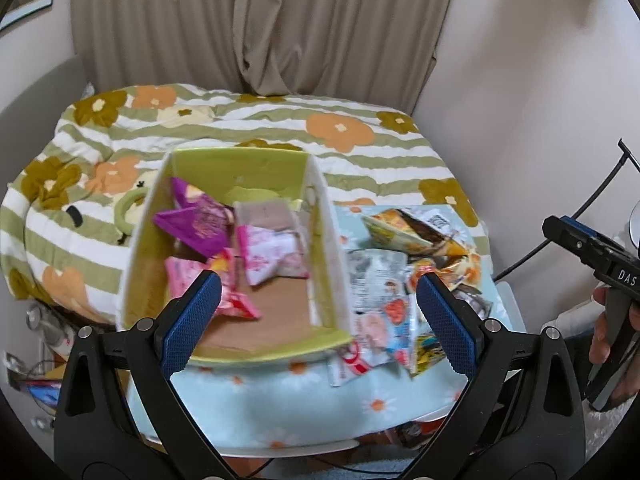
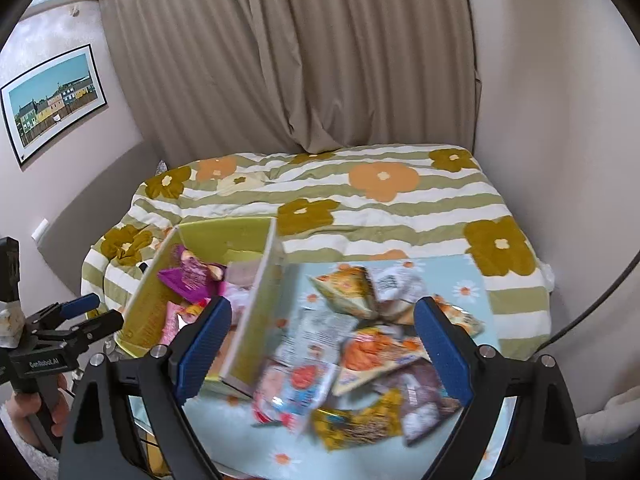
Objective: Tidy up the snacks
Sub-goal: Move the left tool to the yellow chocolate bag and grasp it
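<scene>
A green box (image 1: 240, 168) (image 2: 224, 236) stands on a light blue flowered cloth (image 1: 280, 396) (image 2: 224, 416). Inside lie a purple packet (image 1: 196, 226) (image 2: 186, 280), pink packets (image 1: 268, 252) and a pink-red packet (image 1: 236, 300). To the right of the box, a loose pile of snack packets (image 1: 400, 280) (image 2: 360, 360) covers the cloth, with a yellow-orange bag (image 1: 396, 228) (image 2: 348, 292) at its far side. My left gripper (image 1: 318, 316) hangs open above the box's near end, nothing between its fingers. My right gripper (image 2: 322, 344) stands open above the pile, holding nothing.
A bed with a green-striped flowered quilt (image 1: 280, 120) (image 2: 360, 208) lies behind the cloth, beige curtains (image 2: 300, 60) beyond it. The wall (image 1: 540, 100) is close on the right. A cable (image 1: 560, 232) runs by that wall. Clutter (image 1: 44, 340) sits low at the left.
</scene>
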{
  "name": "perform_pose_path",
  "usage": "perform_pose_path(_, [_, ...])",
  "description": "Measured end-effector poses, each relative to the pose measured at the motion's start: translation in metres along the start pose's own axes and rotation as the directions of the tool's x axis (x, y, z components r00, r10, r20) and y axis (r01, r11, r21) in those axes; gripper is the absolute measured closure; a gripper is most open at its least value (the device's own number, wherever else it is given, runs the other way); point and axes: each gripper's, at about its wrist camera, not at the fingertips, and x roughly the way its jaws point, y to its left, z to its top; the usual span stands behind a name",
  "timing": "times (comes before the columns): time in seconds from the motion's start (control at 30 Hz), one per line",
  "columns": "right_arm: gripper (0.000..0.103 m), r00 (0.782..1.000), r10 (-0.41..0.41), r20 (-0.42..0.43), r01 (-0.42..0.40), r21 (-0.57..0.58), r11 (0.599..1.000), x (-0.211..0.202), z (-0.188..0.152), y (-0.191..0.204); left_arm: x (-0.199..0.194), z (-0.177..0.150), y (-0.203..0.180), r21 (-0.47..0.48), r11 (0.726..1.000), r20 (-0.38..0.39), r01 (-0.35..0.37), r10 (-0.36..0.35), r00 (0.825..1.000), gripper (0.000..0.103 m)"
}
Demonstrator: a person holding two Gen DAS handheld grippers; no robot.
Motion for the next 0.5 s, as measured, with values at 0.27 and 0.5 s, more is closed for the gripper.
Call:
perform_pose_path(0.27, [0.012,0.997,0.031,-0.077,-0.035,-0.039,0.999,-0.006,-0.016,-0.07,0.021,-0.028,-0.082,0.026,1.0,-0.026,-0.014,0.015,1.0,0.005])
perform_pose_path(0.5, [0.012,0.983,0.076,-0.165,-0.087,-0.059,0.994,0.011,-0.031,-0.119,0.054,-0.063,-0.141,0.123,0.991,-0.067,-0.059,0.068,0.995,0.005])
